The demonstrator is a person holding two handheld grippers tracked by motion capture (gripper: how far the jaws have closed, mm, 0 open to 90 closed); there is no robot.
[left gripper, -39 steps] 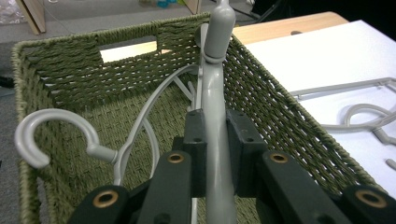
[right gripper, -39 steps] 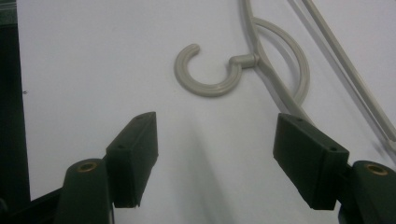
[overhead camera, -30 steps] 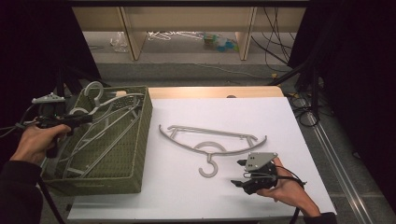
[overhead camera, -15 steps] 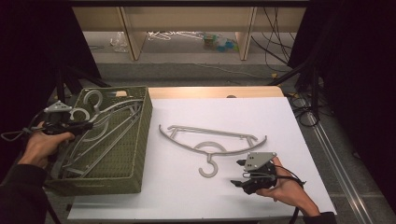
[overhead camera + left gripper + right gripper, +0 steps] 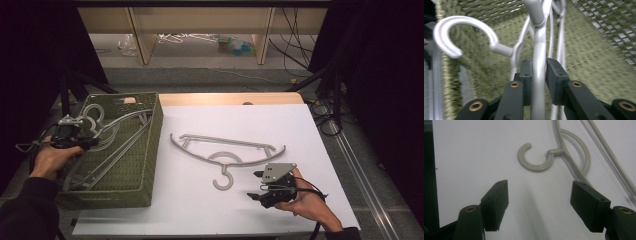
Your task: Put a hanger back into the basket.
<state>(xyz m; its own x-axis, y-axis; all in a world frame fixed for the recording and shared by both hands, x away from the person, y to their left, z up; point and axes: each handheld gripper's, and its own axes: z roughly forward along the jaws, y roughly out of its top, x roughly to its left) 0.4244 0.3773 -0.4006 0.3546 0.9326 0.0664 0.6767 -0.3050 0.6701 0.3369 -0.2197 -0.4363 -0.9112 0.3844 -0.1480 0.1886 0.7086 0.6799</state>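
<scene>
left gripper jaws easing, seemingly off basket hanger

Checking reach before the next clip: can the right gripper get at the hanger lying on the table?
Probably yes. The right gripper stands open just short of the hanger, whose hook lies flat on bare table ahead of the jaws.

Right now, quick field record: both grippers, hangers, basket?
left gripper: over the green basket, jaws just been opening, a hanger bar between the pads
held hanger: grey, in the basket with other hangers
basket: green mesh, left side of table
right gripper: jaws open, nothing between them, low over white sheet
loose hanger: grey, flat on the sheet, hook toward right gripper
</scene>
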